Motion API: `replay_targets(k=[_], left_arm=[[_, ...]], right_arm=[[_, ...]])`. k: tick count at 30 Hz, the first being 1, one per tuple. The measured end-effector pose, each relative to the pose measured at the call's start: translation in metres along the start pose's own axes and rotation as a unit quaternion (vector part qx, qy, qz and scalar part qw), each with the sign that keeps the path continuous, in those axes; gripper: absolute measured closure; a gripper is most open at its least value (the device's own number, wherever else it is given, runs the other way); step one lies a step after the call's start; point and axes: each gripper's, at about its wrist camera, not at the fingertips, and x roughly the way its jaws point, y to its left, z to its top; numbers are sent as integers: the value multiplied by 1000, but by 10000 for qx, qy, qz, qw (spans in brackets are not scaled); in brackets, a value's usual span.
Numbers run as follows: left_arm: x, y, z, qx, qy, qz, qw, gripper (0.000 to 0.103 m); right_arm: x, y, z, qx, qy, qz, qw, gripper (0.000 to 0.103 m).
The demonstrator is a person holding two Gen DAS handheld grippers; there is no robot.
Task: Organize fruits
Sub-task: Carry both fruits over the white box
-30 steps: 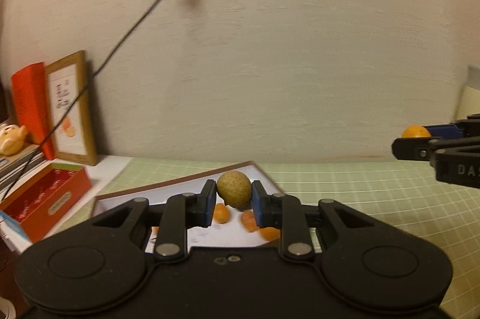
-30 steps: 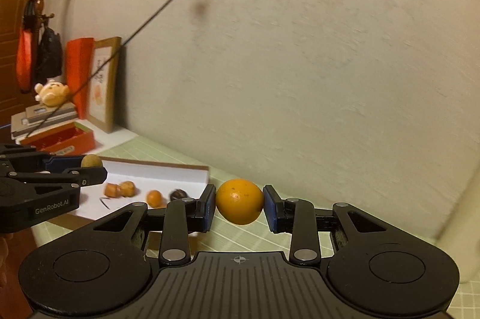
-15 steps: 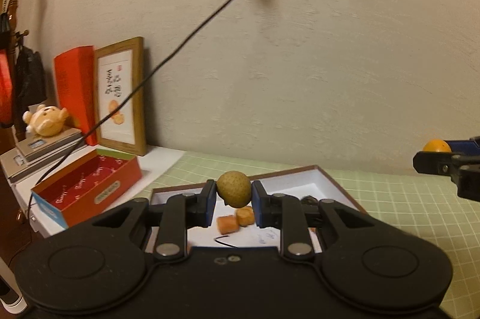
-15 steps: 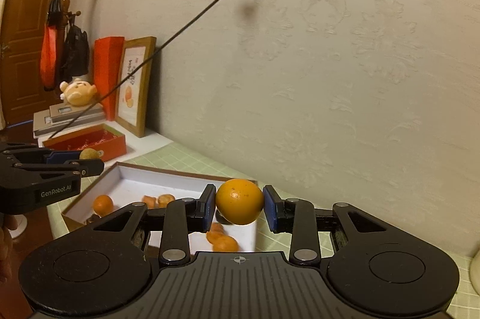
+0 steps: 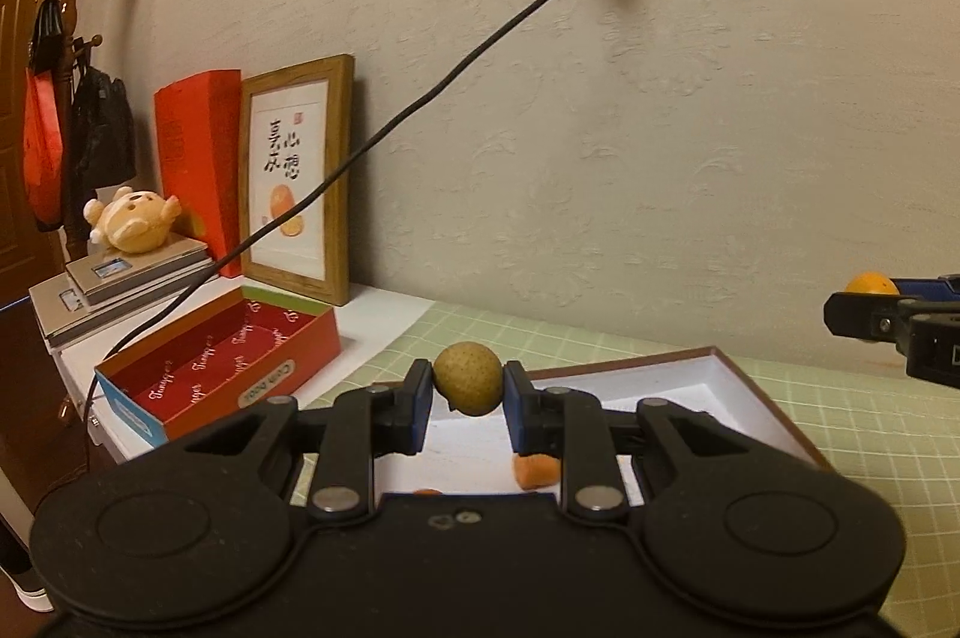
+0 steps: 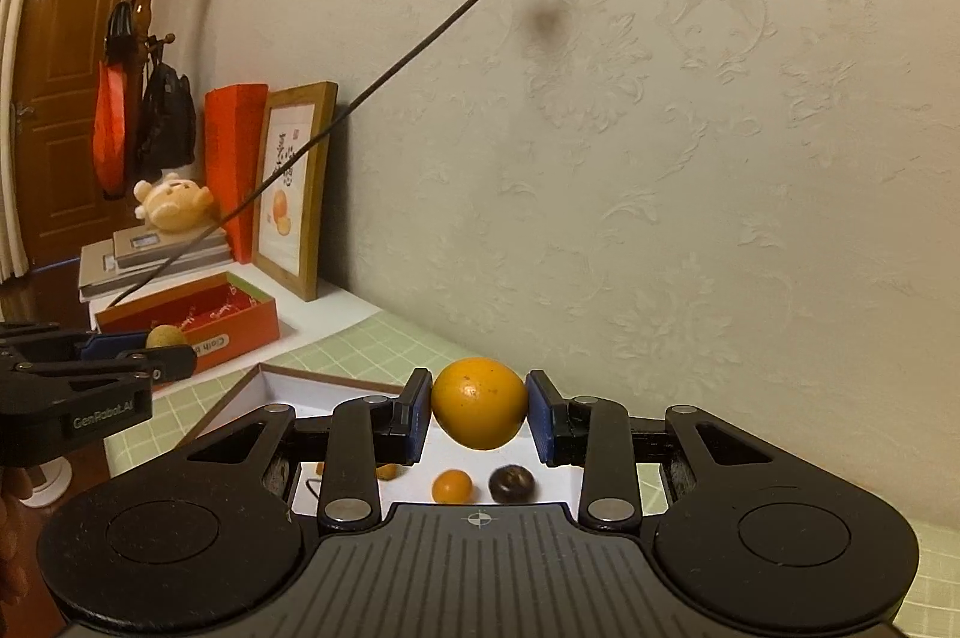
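The left gripper [image 5: 467,389] is clamped on a small tan-brown fruit [image 5: 467,379], nearly round with no clear long axis, held in the air above the near-left part of the white tray [image 5: 738,392]. The right gripper [image 6: 479,404] pinches an orange [image 6: 479,403] whose slightly longer axis runs across from pad to pad, above the tray's far end. Below it a small orange fruit [image 6: 452,485] and a dark fruit [image 6: 511,482] lie side by side on the tray floor.

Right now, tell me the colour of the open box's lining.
Red with a small pale pattern: the open box, clearest in the left wrist view.
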Motion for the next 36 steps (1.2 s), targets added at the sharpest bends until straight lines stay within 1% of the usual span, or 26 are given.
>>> replay_targets(k=[9, 16, 23, 36], left_arm=[[35, 17, 1, -76, 151, 170, 9997, 88], [59, 24, -4, -231, 329, 181, 9990, 88], [73, 22, -3, -247, 371, 128, 9989, 88], [103, 22, -1, -349, 533, 191, 9978, 88]], right_arm=[[48, -5, 2, -5, 190, -15, 9998, 69], [83, -14, -2, 7, 395, -47, 9992, 69], [105, -18, -5, -19, 529, -26, 9986, 69], [147, -33, -9, 97, 800, 40, 9967, 69]])
